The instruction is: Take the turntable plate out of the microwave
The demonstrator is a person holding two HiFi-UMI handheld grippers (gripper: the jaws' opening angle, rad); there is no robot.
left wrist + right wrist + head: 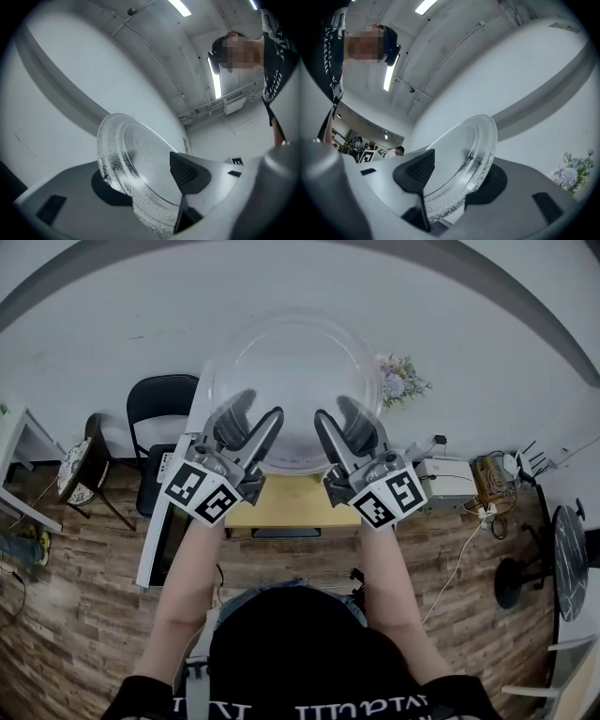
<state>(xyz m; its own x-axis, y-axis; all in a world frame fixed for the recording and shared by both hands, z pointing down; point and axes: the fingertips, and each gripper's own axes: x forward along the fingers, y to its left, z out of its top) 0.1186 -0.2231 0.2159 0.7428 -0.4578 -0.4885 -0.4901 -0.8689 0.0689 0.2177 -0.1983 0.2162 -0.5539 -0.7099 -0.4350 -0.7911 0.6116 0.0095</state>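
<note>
The clear glass turntable plate (295, 381) is held up in the air between both grippers, tilted toward the wall. My left gripper (251, 435) is shut on its near left rim, and my right gripper (339, 433) is shut on its near right rim. In the left gripper view the textured rim of the plate (124, 154) sits between the two jaws of the left gripper (140, 185). In the right gripper view the plate (471, 154) is clamped the same way in the right gripper (454, 185).
Below the left gripper stands the microwave (167, 535) with its white door swung open. A wooden table (291, 501) lies under the plate. A black chair (161, 407), a flower bunch (400, 382), a white box (446, 476) and floor cables (487, 486) surround it.
</note>
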